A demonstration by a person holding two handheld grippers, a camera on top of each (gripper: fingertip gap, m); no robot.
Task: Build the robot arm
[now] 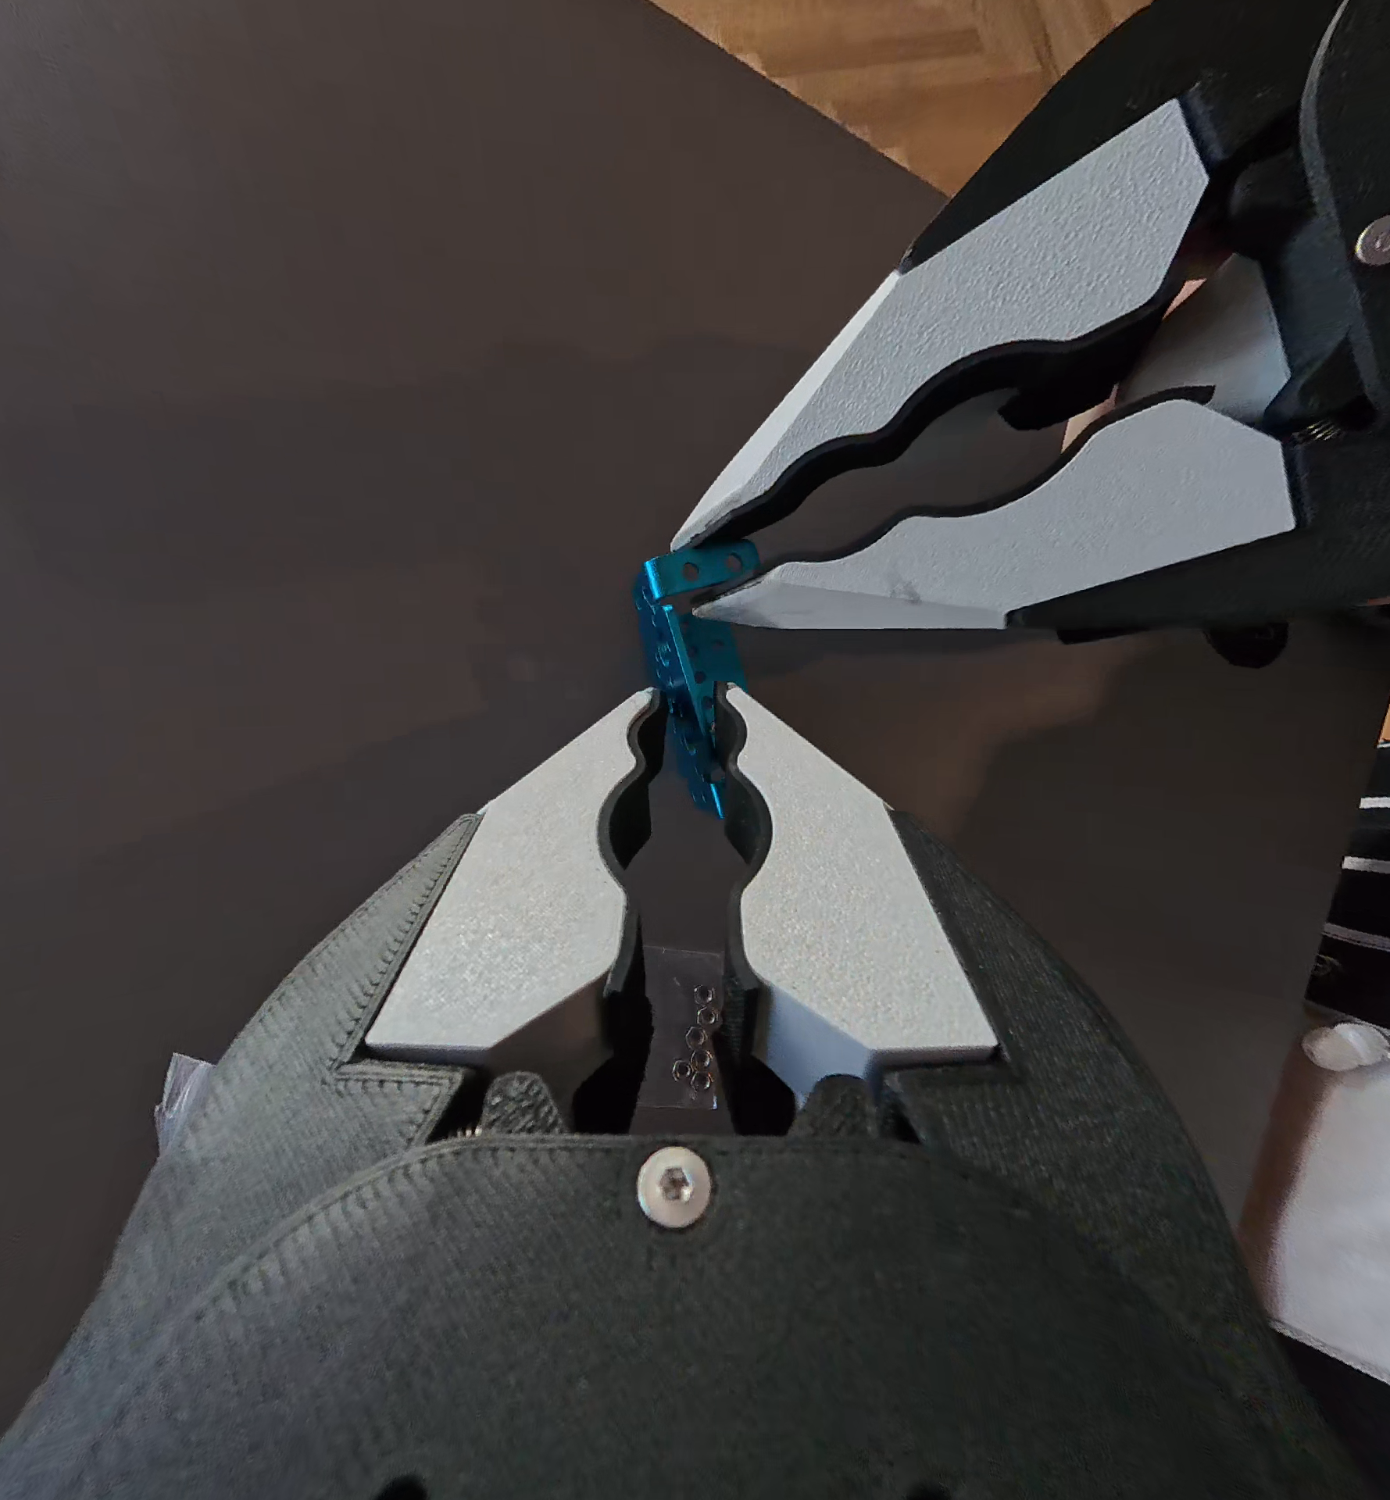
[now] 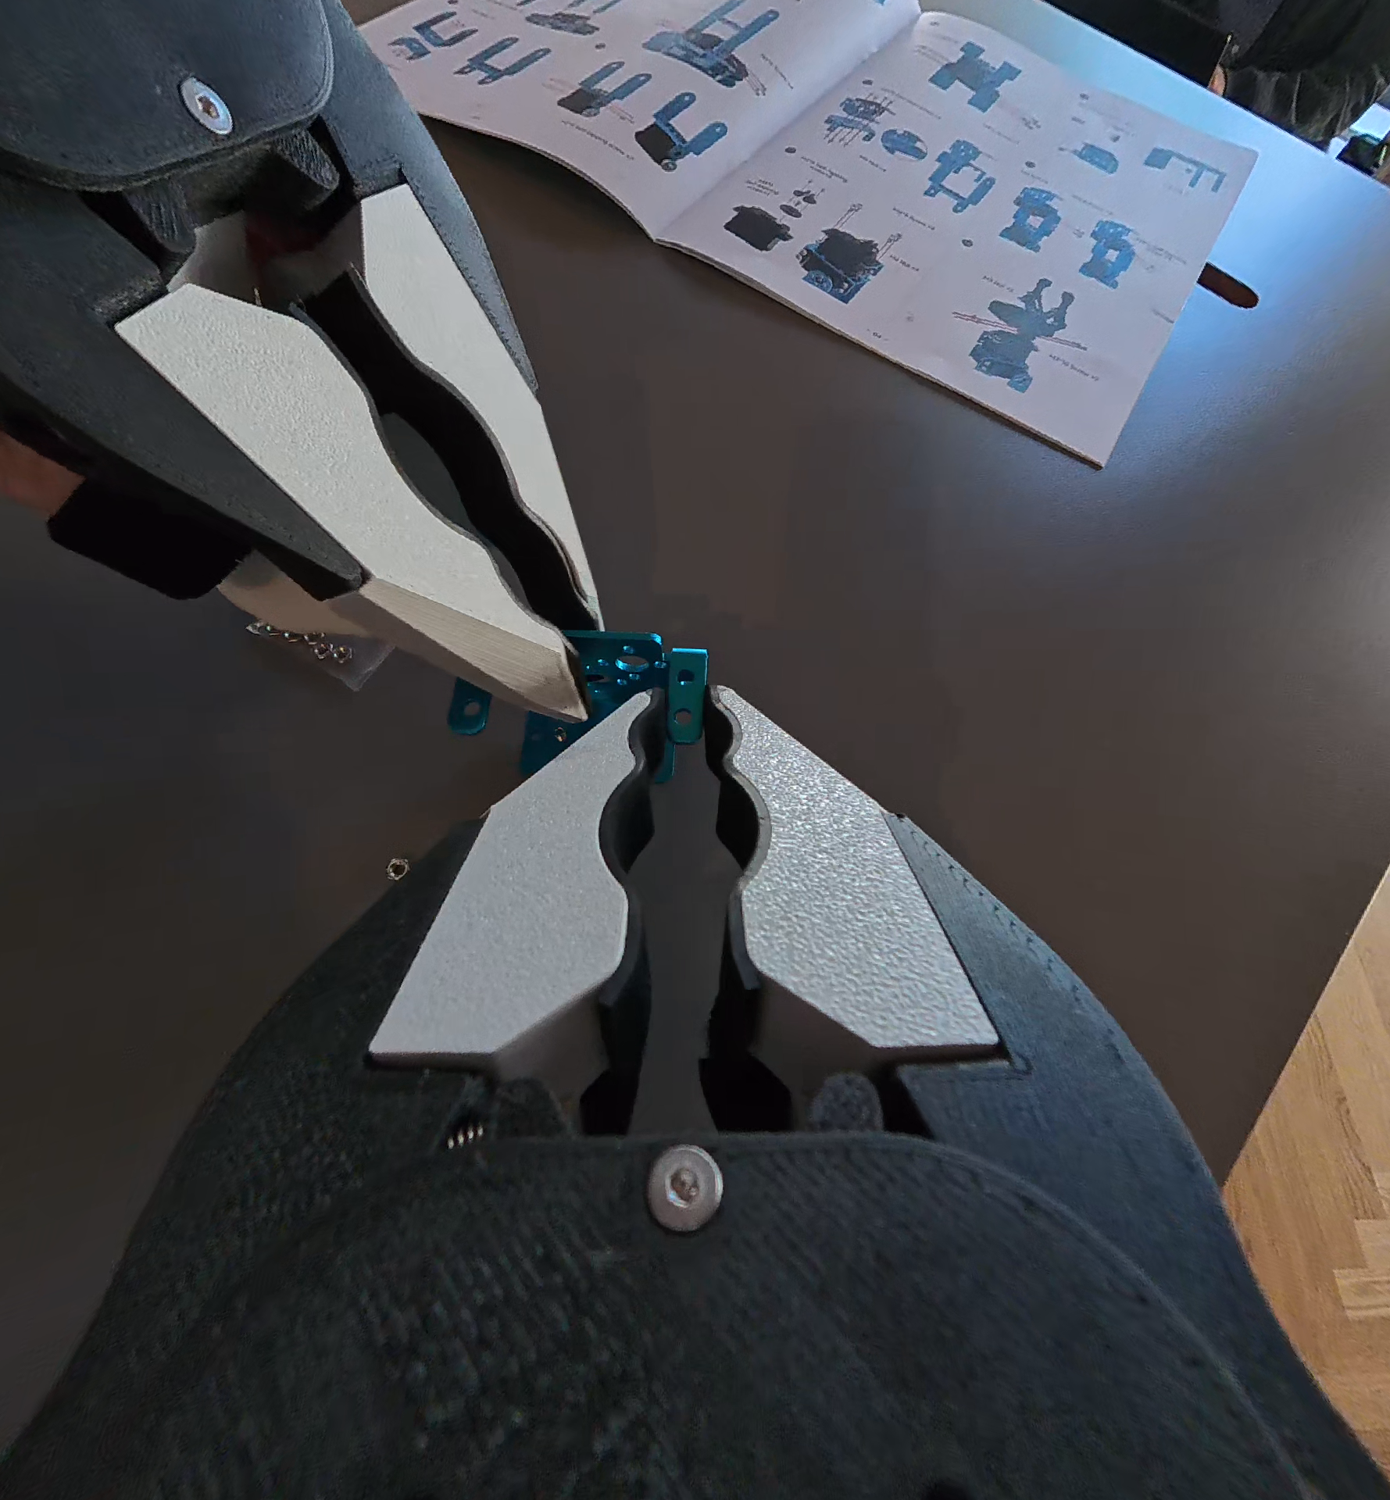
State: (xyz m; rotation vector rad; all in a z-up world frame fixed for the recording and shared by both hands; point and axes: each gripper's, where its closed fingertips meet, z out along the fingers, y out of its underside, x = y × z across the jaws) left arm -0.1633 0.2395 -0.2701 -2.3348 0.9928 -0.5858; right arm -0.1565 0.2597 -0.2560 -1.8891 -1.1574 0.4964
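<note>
My left gripper point(image 1: 687, 698) is shut on a blue perforated metal plate point(image 1: 703, 747), held edge-on above the dark table point(image 1: 269, 487). My right gripper point(image 1: 687, 578) comes in from the upper right and is shut on a small blue angle bracket point(image 1: 708, 564) that sits against the plate's top end. In the right wrist view my right gripper point(image 2: 687, 698) pinches the small bracket point(image 2: 687, 690), and my left gripper point(image 2: 586, 661) comes in from the upper left onto the plate point(image 2: 622, 665). I cannot tell whether the two pieces are joined.
A clear bag of small hex nuts point(image 2: 310, 645) lies on the table under the left gripper; it shows between the fingers point(image 1: 695, 1031). One loose nut point(image 2: 397, 868) lies nearby. An open illustrated booklet point(image 2: 837, 178) lies farther back. A white box point(image 1: 1365, 1217) sits right; wooden floor point(image 2: 1365, 1055) lies beyond the table edge. Only a small space, under 4 cm, lies between the two pairs of fingers.
</note>
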